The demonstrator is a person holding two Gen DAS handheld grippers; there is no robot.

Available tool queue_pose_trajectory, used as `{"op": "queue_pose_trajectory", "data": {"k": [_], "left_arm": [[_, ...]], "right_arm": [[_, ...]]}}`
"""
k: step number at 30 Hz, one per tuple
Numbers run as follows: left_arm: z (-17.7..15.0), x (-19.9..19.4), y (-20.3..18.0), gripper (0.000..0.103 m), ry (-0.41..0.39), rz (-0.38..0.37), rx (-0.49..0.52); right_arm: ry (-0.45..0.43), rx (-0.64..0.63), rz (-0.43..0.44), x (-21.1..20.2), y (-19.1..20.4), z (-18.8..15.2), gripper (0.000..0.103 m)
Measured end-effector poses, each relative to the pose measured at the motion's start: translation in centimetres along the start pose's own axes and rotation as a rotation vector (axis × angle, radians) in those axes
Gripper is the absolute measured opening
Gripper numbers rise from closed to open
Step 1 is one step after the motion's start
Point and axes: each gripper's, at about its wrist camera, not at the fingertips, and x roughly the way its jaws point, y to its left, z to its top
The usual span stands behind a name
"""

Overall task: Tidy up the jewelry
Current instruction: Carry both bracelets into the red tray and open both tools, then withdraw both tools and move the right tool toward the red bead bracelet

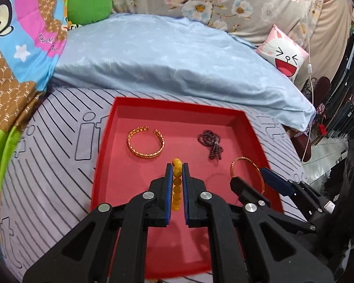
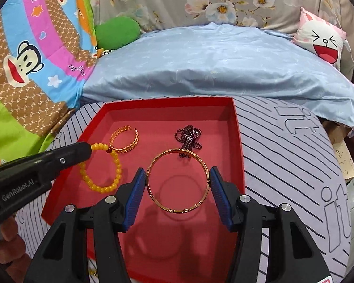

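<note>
A red tray [image 1: 106,141] [image 2: 238,141] lies on the striped bedsheet. My left gripper [image 1: 177,167] is shut on a yellow bead bracelet [image 1: 177,176] [image 2: 101,186] and holds it over the tray's middle. My right gripper [image 2: 178,174] [image 1: 247,174] is shut across a plain gold bangle [image 2: 178,210] [image 1: 259,172], its pads touching both sides, above the tray's right part. A gold open cuff bracelet [image 1: 146,143] [image 2: 125,139] lies at the tray's back left. A dark red bead string [image 1: 211,145] [image 2: 188,139] lies at the back right.
A blue pillow [image 1: 177,56] [image 2: 212,66] lies just behind the tray. A cartoon blanket [image 1: 14,54] is on the left. A small pink face cushion [image 1: 285,54] sits at the back right, with a white cable [image 1: 310,70] beside it. The bed's edge drops off to the right.
</note>
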Motion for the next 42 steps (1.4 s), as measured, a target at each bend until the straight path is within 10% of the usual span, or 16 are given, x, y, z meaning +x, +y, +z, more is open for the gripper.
{"op": "queue_pose_trajectory", "data": {"k": [10, 14, 21, 42], "left_arm": [[-0.2, 2.6, 0.8, 0.009, 0.010, 0.019, -0.003], [-0.5, 2.6, 0.8, 0.037, -0.008, 0.061, 0.003], [-1.0, 0.6, 1.2, 0.048, -0.048, 0.082, 0.000], [-8.4, -8.6, 1.3, 0.049, -0.109, 0.119, -0.039]], "right_arm": [[0.030, -0.008, -0.008, 2.1, -0.1, -0.2, 0.054], [0.016, -0.006, -0.015, 1.7, -0.1, -0.3, 0.059], [-0.022, 0.009, -0.011, -0.5, -0.4, -0.7, 0.062], [-0.068, 0.018, 0.014, -10.0, -0.1, -7.0, 0.062]]}}
